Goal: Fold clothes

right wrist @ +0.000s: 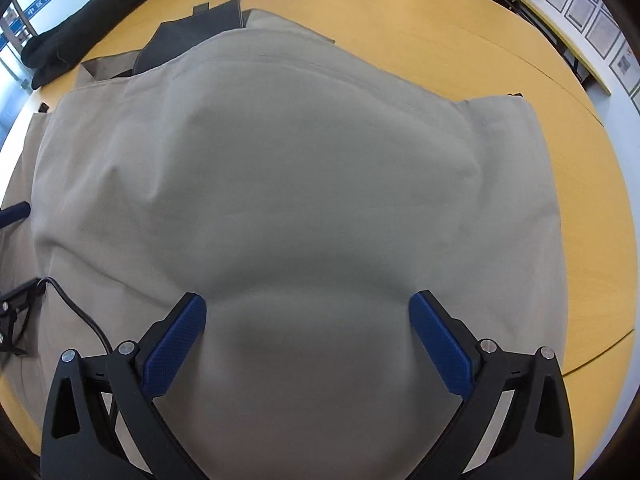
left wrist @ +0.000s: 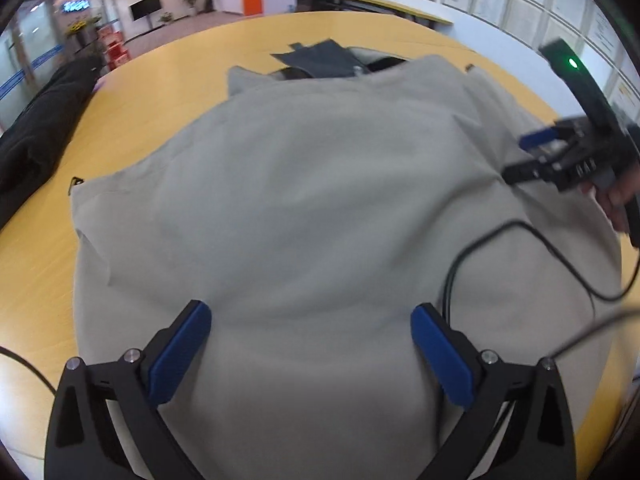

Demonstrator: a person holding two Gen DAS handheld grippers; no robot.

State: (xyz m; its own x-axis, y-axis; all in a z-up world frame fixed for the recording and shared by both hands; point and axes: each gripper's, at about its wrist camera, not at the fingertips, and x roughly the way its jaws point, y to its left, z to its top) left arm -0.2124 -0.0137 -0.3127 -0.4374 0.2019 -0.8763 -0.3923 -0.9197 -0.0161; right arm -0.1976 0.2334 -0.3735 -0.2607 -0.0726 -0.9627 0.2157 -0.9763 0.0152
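A beige garment [left wrist: 320, 208] lies spread over the round yellow table [left wrist: 168, 88], with a dark grey lining or second piece [left wrist: 320, 60] showing at its far end. My left gripper [left wrist: 310, 320] is open and empty just above the cloth's near part. My right gripper [right wrist: 308, 312] is open and empty above the same garment [right wrist: 304, 168]; it also shows in the left wrist view [left wrist: 520, 156] at the right, over the cloth's right edge. The left gripper's blue fingertip [right wrist: 16, 212] shows at the left edge of the right wrist view.
A black bundle of cloth [left wrist: 36, 128] lies at the table's left edge, also seen in the right wrist view [right wrist: 92, 12]. A black cable [left wrist: 520, 248] loops over the garment's right side. The table edge [right wrist: 624, 320] curves close on the right.
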